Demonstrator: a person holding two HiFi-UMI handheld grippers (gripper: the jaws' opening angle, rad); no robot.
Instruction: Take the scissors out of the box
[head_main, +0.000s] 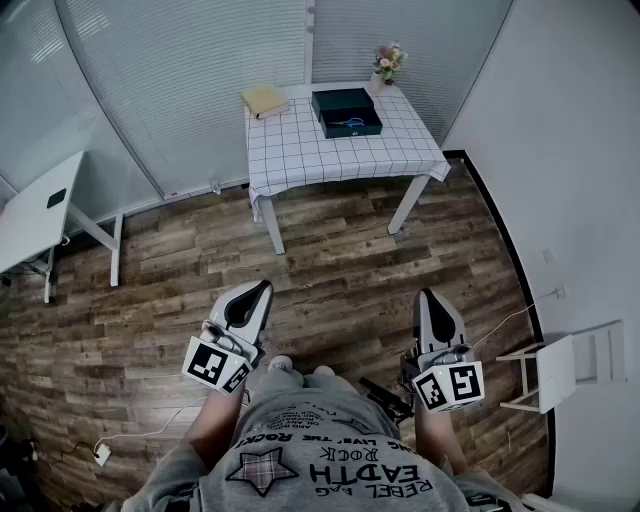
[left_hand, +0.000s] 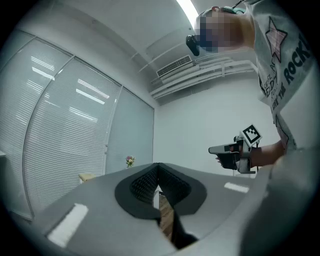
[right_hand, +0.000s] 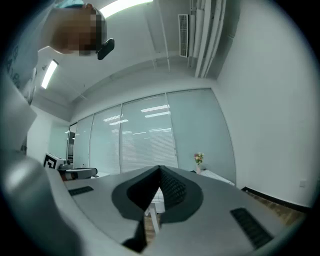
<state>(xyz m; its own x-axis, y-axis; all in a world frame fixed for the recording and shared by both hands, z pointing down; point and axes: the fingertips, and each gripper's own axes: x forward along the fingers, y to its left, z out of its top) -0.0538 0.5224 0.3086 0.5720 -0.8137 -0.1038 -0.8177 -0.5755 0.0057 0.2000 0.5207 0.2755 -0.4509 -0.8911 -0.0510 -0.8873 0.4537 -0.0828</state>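
The floor (head_main: 350, 270) is brown wood-grain planking with a dull sheen. At the upper middle of the head view, a white checked cloth (head_main: 340, 182) drapes the tabletop (head_main: 300, 150). The box (head_main: 335, 128) on it looks dark and matt. The left hand-held gripper (head_main: 262, 287) and the right hand-held gripper (head_main: 425, 295) have smooth, matt grey shells like plastic. Their pads (left_hand: 142, 185) are black and finely ribbed. The shirt (head_main: 320, 450) is grey printed cloth.

The table (head_main: 300, 150) stands on a wood-plank floor (head_main: 330, 290) and is covered by a white cloth (head_main: 405, 150) with a dark grid. A flat yellow item (head_main: 264, 99) lies at the far-left corner. A dark box (head_main: 346, 111) lies open right of centre near the far edge, its two halves touching. A vase of flowers (head_main: 385, 65) stands at the far-right corner.
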